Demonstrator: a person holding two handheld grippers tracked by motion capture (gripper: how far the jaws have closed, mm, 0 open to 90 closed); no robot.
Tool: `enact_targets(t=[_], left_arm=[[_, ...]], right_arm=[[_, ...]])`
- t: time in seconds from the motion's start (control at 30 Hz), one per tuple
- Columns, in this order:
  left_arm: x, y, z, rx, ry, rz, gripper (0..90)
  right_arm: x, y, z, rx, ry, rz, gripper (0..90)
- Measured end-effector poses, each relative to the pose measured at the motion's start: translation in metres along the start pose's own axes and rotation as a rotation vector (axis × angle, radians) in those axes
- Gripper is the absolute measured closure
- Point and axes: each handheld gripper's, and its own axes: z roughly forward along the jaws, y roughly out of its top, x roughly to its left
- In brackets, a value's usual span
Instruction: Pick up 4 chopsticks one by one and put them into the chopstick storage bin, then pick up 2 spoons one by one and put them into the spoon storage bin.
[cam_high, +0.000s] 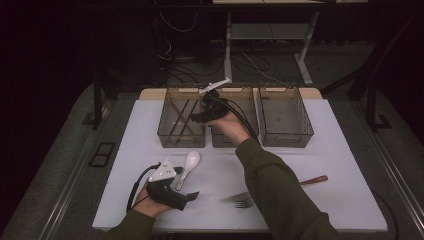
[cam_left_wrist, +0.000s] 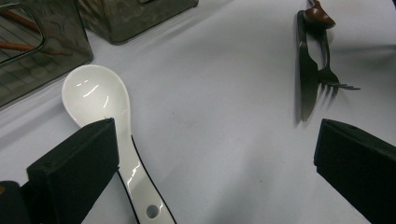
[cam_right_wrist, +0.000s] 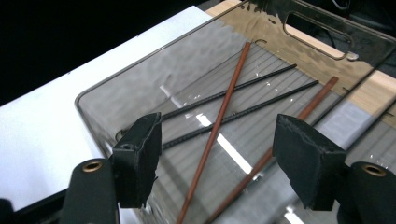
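- Here, the right gripper (cam_high: 197, 118) hangs over the left bin (cam_high: 181, 117), the leftmost of three clear bins in a row at the far side of the white desk (cam_high: 330, 165).
- Its jaws stand well apart with nothing between them; the pads touch no chopstick.
- In the right gripper view, two reddish-brown chopsticks (cam_right_wrist: 219, 126) and two black chopsticks (cam_right_wrist: 233, 91) lie crossed on the ribbed floor of that bin, below the spread jaws.
- The brown pair runs lengthwise along the bin, while the black pair lies across it, one black stick passing under a brown one.
- The middle bin (cam_high: 233, 115) sits just beside the left one, partly behind the person's right hand and the gripper's cable; the right bin (cam_high: 285, 116) stands next to it.
- The left gripper (cam_high: 192, 196) rests low near the front edge of the desk, its jaws wide open and holding nothing.
- A white ceramic spoon (cam_left_wrist: 100, 100) lies on the desk just beside the left gripper's left jaw, which covers part of the handle in the left gripper view; whether they touch I cannot tell.
- A knife (cam_left_wrist: 306, 74) and a fork (cam_left_wrist: 329, 70) lie side by side on the desk ahead of the left gripper, well apart from the spoon.
- In the high view, the person's right sleeve (cam_high: 280, 195) crosses over them.
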Motion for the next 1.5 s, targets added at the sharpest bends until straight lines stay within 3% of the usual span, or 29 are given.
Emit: enact_targets(t=[0.27, 0.47, 0.57, 1.0, 1.5], left_arm=[[0.001, 0.000, 0.000, 0.011, 0.007, 0.004, 0.0], [0.001, 0.000, 0.000, 0.013, 0.010, 0.008, 0.0], [0.001, -0.001, 0.001, 0.007, 0.011, -0.005, 0.0], [0.001, -0.001, 0.000, 0.012, 0.019, -0.011, 0.0], [0.002, -0.002, 0.000, 0.011, 0.023, -0.015, 0.0]], right_arm=[[-0.010, -0.019, -0.030, -0.044, 0.042, -0.009, 27.8], [-0.016, -0.031, -0.049, -0.044, 0.073, -0.007, 22.4], [-0.018, -0.039, -0.059, -0.049, 0.058, -0.012, 20.1], [-0.020, -0.071, -0.100, -0.100, 0.091, -0.023, 19.3], [-0.023, -0.122, -0.131, -0.113, 0.079, -0.006, 18.7]])
